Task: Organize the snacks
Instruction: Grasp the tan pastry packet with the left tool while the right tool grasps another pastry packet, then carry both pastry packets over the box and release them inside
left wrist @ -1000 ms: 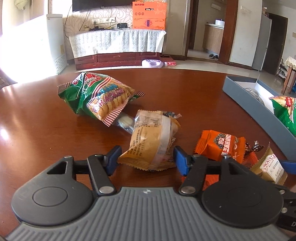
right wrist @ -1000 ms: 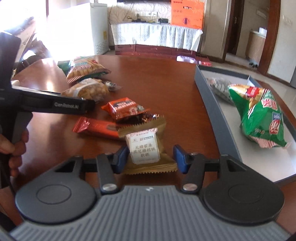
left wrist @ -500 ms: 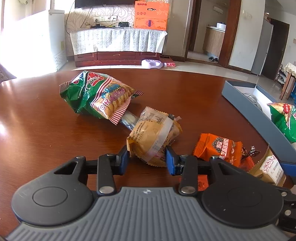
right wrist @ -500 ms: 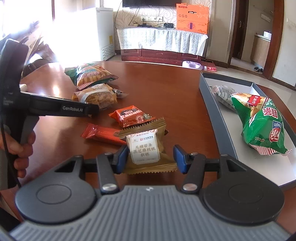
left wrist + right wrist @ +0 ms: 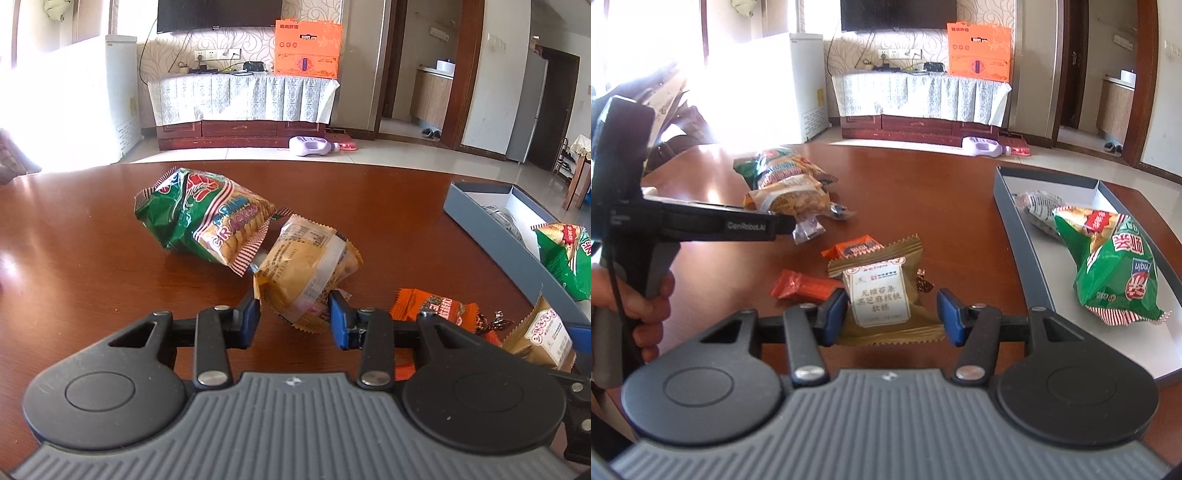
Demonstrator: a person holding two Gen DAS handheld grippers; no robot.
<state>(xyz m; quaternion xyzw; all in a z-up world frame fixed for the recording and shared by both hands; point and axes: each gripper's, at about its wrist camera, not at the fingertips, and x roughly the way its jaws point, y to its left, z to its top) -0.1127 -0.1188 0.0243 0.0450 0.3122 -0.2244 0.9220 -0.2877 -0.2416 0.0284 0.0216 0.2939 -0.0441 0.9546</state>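
My left gripper (image 5: 294, 318) is shut on a yellow-brown snack pack (image 5: 306, 264) and holds it tilted just above the brown table (image 5: 92, 240). It also shows in the right wrist view (image 5: 790, 195). My right gripper (image 5: 892, 316) is shut on a gold cake packet (image 5: 881, 295) with a white label, lifted off the table. A green cracker bag (image 5: 207, 218) lies behind the left pack. An orange packet (image 5: 432, 306) and a red bar (image 5: 805, 286) lie on the table.
A grey box (image 5: 1015, 221) with a white inside stands at the right. It holds a green chip bag (image 5: 1115, 266) and a grey patterned packet (image 5: 1041, 208). The hand-held left gripper body (image 5: 701, 223) crosses the left side of the right wrist view.
The left jaws closed on the yellow-brown pack and lifted it off the table. The right gripper rose with the gold packet in it.
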